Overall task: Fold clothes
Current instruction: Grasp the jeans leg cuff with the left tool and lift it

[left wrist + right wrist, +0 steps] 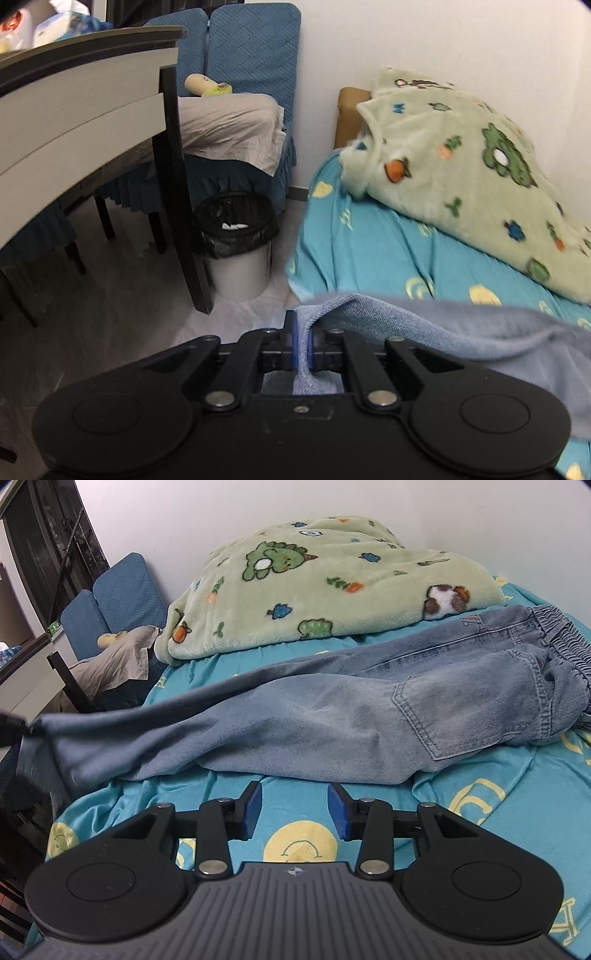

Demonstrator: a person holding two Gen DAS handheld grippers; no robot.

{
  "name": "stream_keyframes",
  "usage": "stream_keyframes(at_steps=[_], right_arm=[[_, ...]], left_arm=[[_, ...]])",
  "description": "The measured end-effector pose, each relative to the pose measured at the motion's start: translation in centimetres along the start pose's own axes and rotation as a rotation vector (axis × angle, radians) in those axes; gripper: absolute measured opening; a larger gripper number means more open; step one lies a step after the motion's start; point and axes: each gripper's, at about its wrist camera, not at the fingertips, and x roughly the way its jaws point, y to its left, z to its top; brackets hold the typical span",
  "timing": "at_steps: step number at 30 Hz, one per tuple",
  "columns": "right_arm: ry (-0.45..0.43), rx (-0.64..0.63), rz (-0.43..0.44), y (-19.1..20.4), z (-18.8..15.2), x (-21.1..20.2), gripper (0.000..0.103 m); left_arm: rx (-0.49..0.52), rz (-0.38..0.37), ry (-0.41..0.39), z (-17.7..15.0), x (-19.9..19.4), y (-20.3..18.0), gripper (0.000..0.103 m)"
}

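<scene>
1. Looking at jeans [332,709] sprawling across the bed [480,786], long axis running left to right in the right wrist view: elastic waistband at the far right, leg hems trailing off the left edge of the mattress.
2. Clamping down with the left gripper [303,341], jaws together on the denim hem, cloth bunching between the blue pads [294,343] and draping off to the right.
3. Holding that hem end up clear of the sheet, going by the taut, lifted line of fabric at the left of the right wrist view.
4. Hanging the right gripper [294,808] just in front of the jeans' middle, jaws apart, nothing between them, only sheet underneath.
5. Guessing the fold is just starting: hem probably needing to travel rightward along that long axis toward the waistband.
6. Leaving the waistband end nearer the right hand, so likely pinning or steadying there.
7. Minding the green fleece blanket [314,583] heaping right behind the jeans, touching along the back edge, possibly snagging.
</scene>
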Motion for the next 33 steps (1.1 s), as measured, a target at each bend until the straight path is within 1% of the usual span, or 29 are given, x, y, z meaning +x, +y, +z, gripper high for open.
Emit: stream_keyframes(at_steps=[4,8,13,17,18,19,21,22,23,24,26,28,30,31,33], right_arm=[[0.020,0.013,-0.001,-0.4,0.0,1.2,0.042],[0.039,0.021,-0.001,-0.5,0.1,2.7,0.042],[0.021,0.004,0.002,-0.2,0.4,3.9,0.042],[0.037,0.006,0.005,-0.1,0.5,5.1,0.042],[0.042,0.007,0.006,-0.1,0.4,5.3,0.042],[0.047,0.006,0.007,0.0,0.3,5.5,0.042],[0.049,0.006,0.007,0.0,0.3,5.6,0.042],[0.050,0.006,0.007,0.0,0.3,5.7,0.042],[0.049,0.005,0.006,0.0,0.3,5.6,0.042],[0.046,0.004,0.004,0.0,0.3,5.5,0.042],[0.038,0.008,0.000,-0.2,0.3,5.1,0.042],[0.029,0.013,-0.002,-0.3,0.4,4.8,0.042],[0.022,0.015,-0.006,-0.4,0.4,4.5,0.042],[0.020,0.015,-0.006,-0.4,0.4,4.4,0.042],[0.014,0.016,-0.004,-0.4,0.4,4.1,0.042]], left_arm=[[0.006,0.032,0.054,2.9,4.5,0.1,0.004],[-0.048,0.034,0.115,4.3,10.1,1.1,0.004],[-0.068,0.033,0.197,3.6,16.7,1.2,0.005],[-0.060,0.005,0.207,2.6,19.1,1.0,0.007],[-0.061,0.002,0.201,2.4,19.3,1.1,0.008],[-0.066,-0.003,0.193,2.3,19.2,1.1,0.011],[-0.091,-0.007,0.172,2.3,18.6,1.5,0.027],[-0.105,-0.009,0.158,2.4,18.0,1.6,0.042],[-0.122,-0.018,0.140,2.4,17.1,1.9,0.046],[-0.140,-0.031,0.120,2.4,16.1,2.1,0.046],[-0.189,-0.061,0.084,2.0,13.9,2.9,0.054],[-0.263,-0.100,0.055,0.9,11.4,4.1,0.055],[-0.336,-0.140,0.026,-0.2,8.8,5.4,0.059],[-0.385,-0.173,0.018,-1.1,7.5,6.1,0.060],[-0.466,-0.248,0.029,-3.2,5.4,7.2,0.060]])
